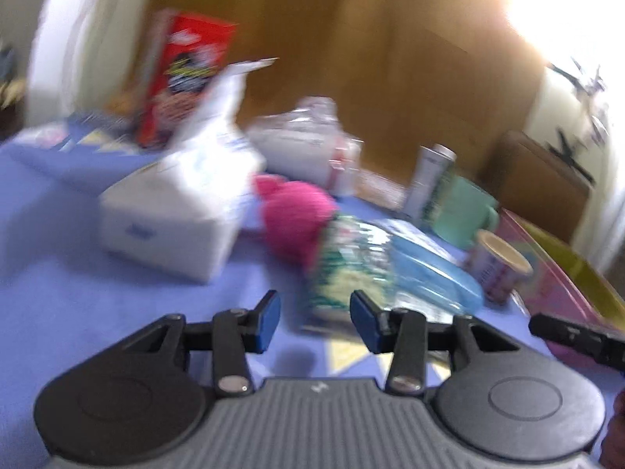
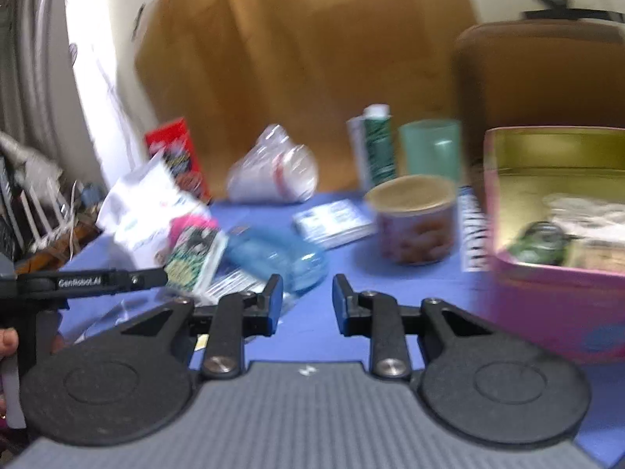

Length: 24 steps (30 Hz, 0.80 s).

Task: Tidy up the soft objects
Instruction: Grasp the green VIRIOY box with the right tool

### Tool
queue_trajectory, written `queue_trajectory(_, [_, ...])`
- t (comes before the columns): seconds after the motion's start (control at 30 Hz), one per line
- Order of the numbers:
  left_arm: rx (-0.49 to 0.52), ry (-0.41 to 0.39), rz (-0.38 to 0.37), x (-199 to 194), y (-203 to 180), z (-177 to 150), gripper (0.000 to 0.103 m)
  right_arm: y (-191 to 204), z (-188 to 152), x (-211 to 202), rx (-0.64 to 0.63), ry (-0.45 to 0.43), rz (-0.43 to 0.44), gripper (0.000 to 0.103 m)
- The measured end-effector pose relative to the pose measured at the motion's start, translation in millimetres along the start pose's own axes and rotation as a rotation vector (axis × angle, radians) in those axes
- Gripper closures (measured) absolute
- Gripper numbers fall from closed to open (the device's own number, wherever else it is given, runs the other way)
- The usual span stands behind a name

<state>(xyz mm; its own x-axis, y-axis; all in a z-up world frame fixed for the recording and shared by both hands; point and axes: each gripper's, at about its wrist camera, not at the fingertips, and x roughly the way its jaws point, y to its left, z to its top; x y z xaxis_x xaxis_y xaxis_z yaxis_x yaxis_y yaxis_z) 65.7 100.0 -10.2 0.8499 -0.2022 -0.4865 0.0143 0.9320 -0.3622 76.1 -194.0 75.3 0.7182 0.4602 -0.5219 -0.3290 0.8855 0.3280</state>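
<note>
A pink fuzzy soft object (image 1: 295,219) lies on the blue table beside a green patterned packet (image 1: 351,262) and a blue plastic pouch (image 1: 429,273). My left gripper (image 1: 314,322) is open and empty just in front of the packet. My right gripper (image 2: 306,303) is open and empty over the blue table, near the blue pouch (image 2: 281,256). The packet (image 2: 191,254) and a bit of the pink object (image 2: 187,224) show at its left. A pink tin (image 2: 554,297) with a gold inside holds several items at the right. Both views are blurred.
A white tissue box (image 1: 172,215), a red box (image 1: 183,74), a clear plastic bag (image 2: 273,172), a green-white tube (image 2: 373,148), a green cup (image 2: 429,148) and a round can (image 2: 414,219) stand around. A brown chair (image 2: 539,78) is behind the tin.
</note>
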Motion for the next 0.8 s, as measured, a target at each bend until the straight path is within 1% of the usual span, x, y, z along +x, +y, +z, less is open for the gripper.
queue_trajectory(0.03, [-0.057, -0.007, -0.008, -0.4, 8.2, 1.8, 0.063, 4.7, 2.5, 6.1, 0.004, 0.012, 0.024, 0.071])
queue_trajectory(0.1, [-0.124, -0.05, -0.004, -3.5, 20.0, 2.7, 0.063, 16.5, 8.9, 22.2, 0.007, 0.042, 0.073, 0.071])
queue_trajectory(0.13, [-0.151, -0.059, -0.006, -4.1, 24.4, 3.3, 0.063, 22.6, 11.3, 30.0, 0.001, 0.057, 0.089, 0.071])
queue_trajectory(0.2, [-0.193, -0.082, -0.022, -7.3, 31.8, 2.8, 0.063, 38.1, 14.0, 45.5, -0.031, 0.082, 0.103, 0.065])
queue_trajectory(0.27, [-0.214, -0.122, -0.036, -13.1, 35.8, 1.8, 0.061, 55.3, 13.4, 57.7, -0.081, 0.097, 0.113, 0.053])
queue_trajectory(0.3, [-0.218, -0.138, -0.04, -13.8, 36.9, 2.5, 0.059, 65.3, 12.4, 65.0, -0.109, 0.105, 0.116, 0.051])
queue_trajectory(0.33, [-0.217, -0.154, -0.036, -15.6, 36.6, 2.2, 0.059, 73.3, 12.4, 72.6, -0.128, 0.114, 0.113, 0.046])
queue_trajectory(0.37, [-0.212, -0.171, -0.03, -17.1, 35.6, 2.1, 0.059, 79.7, 12.0, 80.2, -0.143, 0.124, 0.108, 0.038])
queue_trajectory(0.4, [-0.207, -0.18, -0.03, -17.9, 34.9, 2.3, 0.059, 85.7, 11.5, 88.1, -0.148, 0.135, 0.095, 0.034])
queue_trajectory(0.43, [-0.2, -0.189, -0.028, -18.9, 33.5, 1.8, 0.059, 90.1, 11.0, 96.0, -0.146, 0.144, 0.086, 0.028])
queue_trajectory(0.47, [-0.192, -0.198, -0.025, -19.4, 31.9, 1.9, 0.059, 94.0, 10.2, 104.3, -0.145, 0.151, 0.081, 0.027])
queue_trajectory(0.53, [-0.187, -0.205, -0.027, -22.5, 32.2, 1.4, 0.059, 100.9, 7.6, 117.5, -0.166, 0.172, 0.06, 0.027])
queue_trajectory(0.57, [-0.189, -0.205, -0.031, -22.4, 32.6, 1.5, 0.059, 103.0, 5.3, 122.9, -0.181, 0.183, 0.044, 0.031])
queue_trajectory(0.6, [-0.193, -0.205, -0.034, -23.1, 33.4, 1.1, 0.059, 105.0, 2.9, 126.1, -0.195, 0.195, 0.036, 0.037])
queue_trajectory(0.67, [-0.205, -0.205, -0.038, -23.6, 35.2, 0.7, 0.059, 106.0, 1.4, 119.6, -0.197, 0.182, 0.039, 0.046])
queue_trajectory(0.7, [-0.209, -0.205, -0.041, -23.4, 35.8, 0.6, 0.059, 106.3, 1.0, 113.7, -0.196, 0.183, 0.051, 0.048])
queue_trajectory(0.8, [-0.21, -0.202, -0.044, -23.1, 36.4, 0.5, 0.059, 108.0, -3.2, 86.9, -0.216, 0.171, 0.093, 0.048])
